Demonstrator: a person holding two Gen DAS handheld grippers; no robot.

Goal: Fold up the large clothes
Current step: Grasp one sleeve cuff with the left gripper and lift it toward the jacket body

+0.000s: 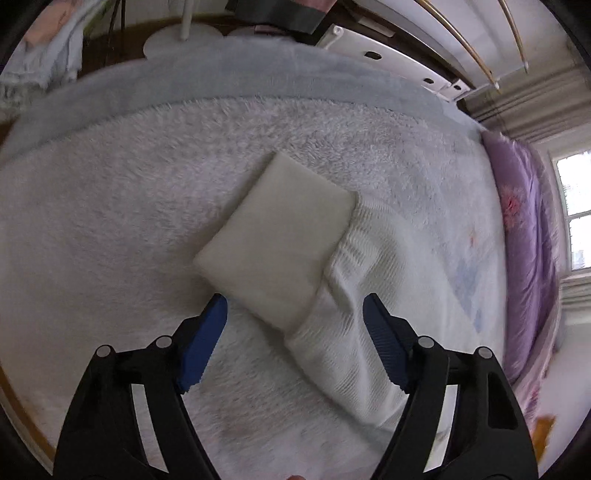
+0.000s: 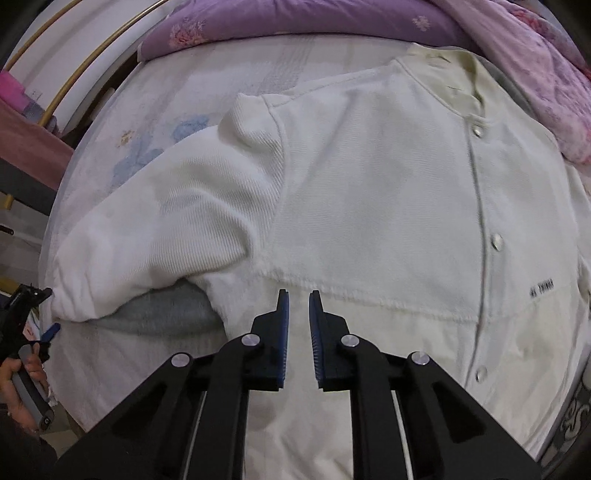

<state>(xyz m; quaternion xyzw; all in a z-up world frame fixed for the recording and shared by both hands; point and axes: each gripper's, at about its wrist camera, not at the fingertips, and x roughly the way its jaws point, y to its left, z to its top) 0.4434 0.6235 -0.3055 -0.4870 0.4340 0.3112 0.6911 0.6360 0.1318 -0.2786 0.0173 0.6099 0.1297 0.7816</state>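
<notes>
A white jacket lies spread face up on a bed covered by a shaggy white blanket with a pale blue band along its far edge. A purple flowered quilt is bunched along the side of the bed by the jacket's collar, and a window with grey curtains stands beyond it. The jacket's snap buttons run down its closed front. One sleeve stretches out sideways, ending in a smooth cream cuff flat on the blanket.

The left claw hovers over that cuff with its blue fingers spread wide apart, holding nothing. The right claw hangs above the jacket's lower front, its fingers nearly together with a narrow gap showing, nothing between them.
</notes>
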